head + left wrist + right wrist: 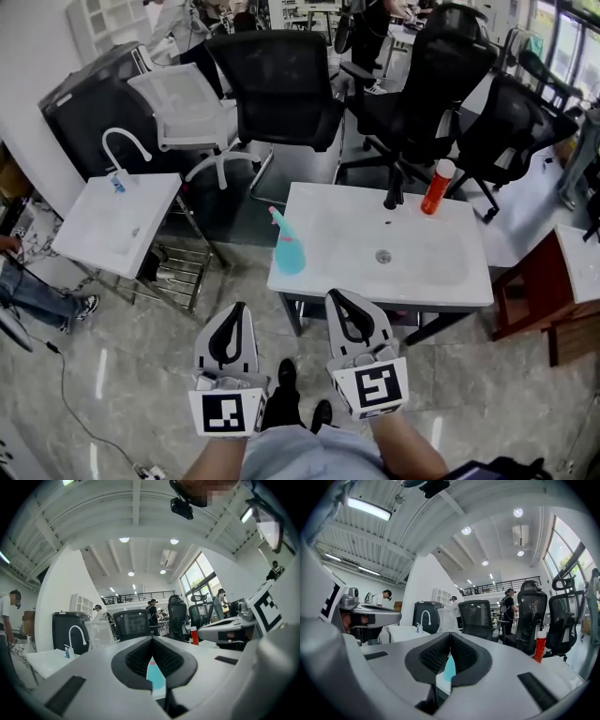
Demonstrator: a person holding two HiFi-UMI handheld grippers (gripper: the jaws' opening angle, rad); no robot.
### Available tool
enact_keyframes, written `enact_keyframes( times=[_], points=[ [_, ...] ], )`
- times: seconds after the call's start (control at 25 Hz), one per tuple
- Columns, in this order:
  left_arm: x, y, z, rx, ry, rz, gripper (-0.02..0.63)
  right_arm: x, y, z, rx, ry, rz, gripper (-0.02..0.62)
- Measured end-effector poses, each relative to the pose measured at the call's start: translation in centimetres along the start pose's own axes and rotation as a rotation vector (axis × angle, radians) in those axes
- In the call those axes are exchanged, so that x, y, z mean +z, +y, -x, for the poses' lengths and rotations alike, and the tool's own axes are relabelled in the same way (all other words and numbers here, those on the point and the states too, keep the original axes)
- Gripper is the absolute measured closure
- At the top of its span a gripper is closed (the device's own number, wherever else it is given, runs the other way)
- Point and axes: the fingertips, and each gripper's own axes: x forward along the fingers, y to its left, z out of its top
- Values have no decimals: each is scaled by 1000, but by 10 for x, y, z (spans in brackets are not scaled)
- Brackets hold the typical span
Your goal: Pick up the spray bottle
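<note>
The spray bottle [289, 248] is translucent teal with a pink nozzle. It stands upright on the left end of the white sink-top table [431, 281]. Both grippers hang over the floor in front of the table, short of the bottle. My left gripper [236, 311] is shut and empty, and my right gripper [343, 298] beside it is also shut and empty. In the left gripper view the jaws [152, 640] meet, and the bottle [155, 677] shows through the slot below them. The right gripper view also has closed jaws [450, 635] with the bottle [449, 668] beyond.
A red bottle [437, 186] and a black faucet [394, 192] stand at the table's far edge. A second white sink [112, 220] with a curved tap is at left. Office chairs [281, 89] crowd behind. A brown cabinet [553, 300] is at right, and a person's legs [33, 295] are at the left edge.
</note>
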Motion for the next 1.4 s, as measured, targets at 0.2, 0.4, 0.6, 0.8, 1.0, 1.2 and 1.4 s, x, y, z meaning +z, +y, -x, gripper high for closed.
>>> enact_keyframes(
  times=[0.2,0.4,0.6,0.8,1.0,1.2,1.4],
  points=[
    [-11,19,-16,12,7,-5,589,-2,4,-28,19,4,19,578],
    [-29,41,-45,13,22,26,588,-14,2,-63,25,42,32,575],
    [-54,60,-87,6,56,90,588,-35,-7,-104,31,93,27,568],
    [-80,85,-125,-12,109,70,588,-43,-14,-149,32,72,19,462],
    [-106,104,-156,-24,162,94,588,-64,-20,-188,42,125,9,363],
    [-123,122,-187,-19,186,108,589,-81,-26,-221,50,161,8,347],
    [-140,133,-203,-13,212,123,588,-95,-26,-241,70,194,11,345]
  ],
)
